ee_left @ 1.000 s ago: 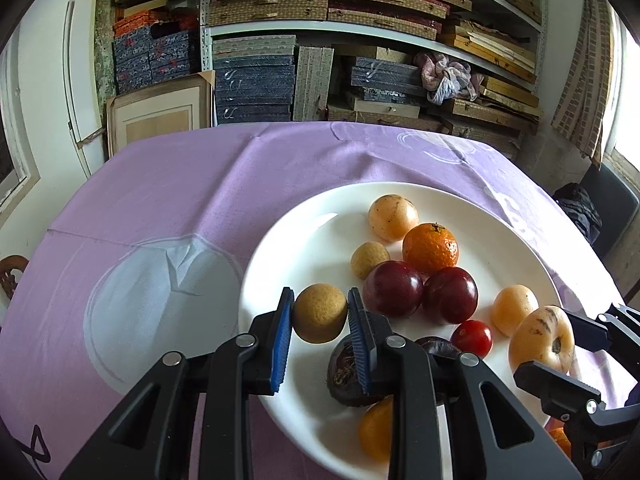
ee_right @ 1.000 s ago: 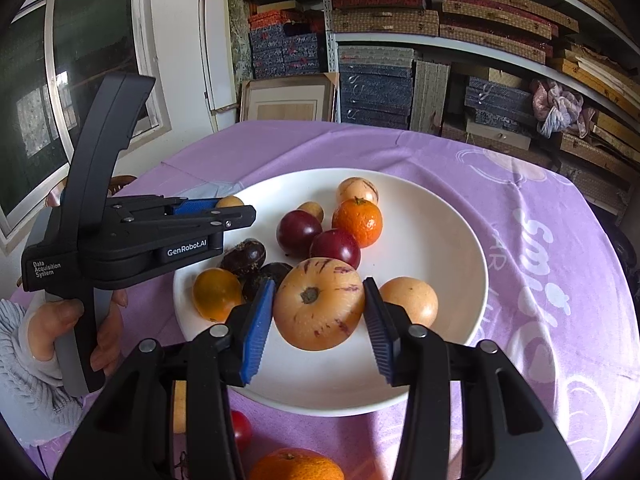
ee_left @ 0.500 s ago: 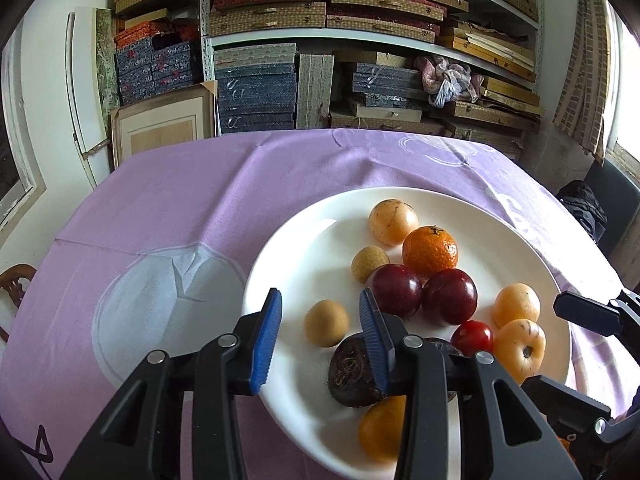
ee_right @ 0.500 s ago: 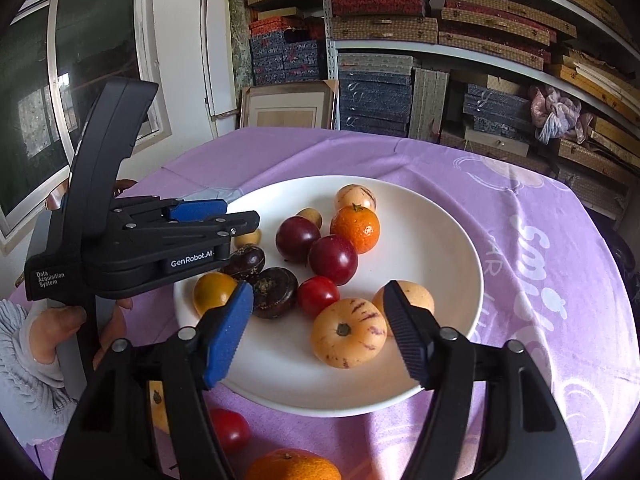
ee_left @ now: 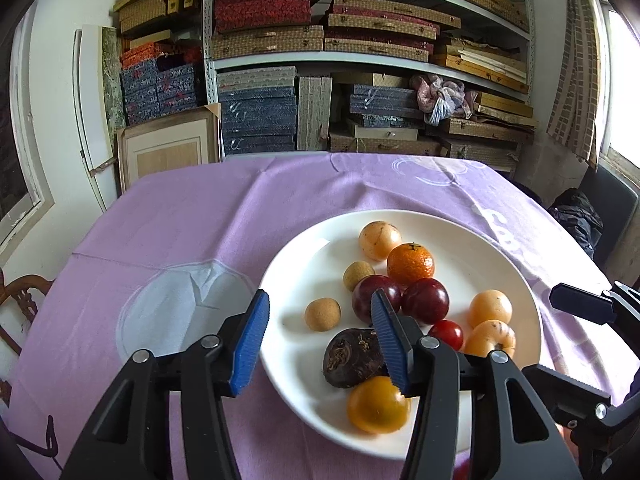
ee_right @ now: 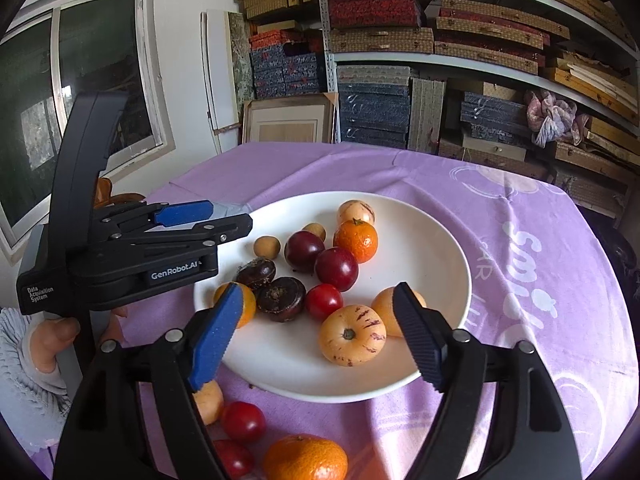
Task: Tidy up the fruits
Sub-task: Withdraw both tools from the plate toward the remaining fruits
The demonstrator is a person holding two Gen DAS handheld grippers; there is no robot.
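Right wrist: plate (ee_right: 448, 248) of fruit, 2 tomatoes (ee_right: 243, 421) outside

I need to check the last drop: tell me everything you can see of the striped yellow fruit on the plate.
The striped fruit is round, pale yellow with purple streaks and a small dark stem scar that faces the right wrist camera. Its skin looks smooth and whole. It rests on the white plate near the front rim, between the open pads of the right tongs, which have just been opening and do not touch it. A plain orange-yellow fruit sits right behind it, seemingly touching; a cherry tomato lies close by, apart.
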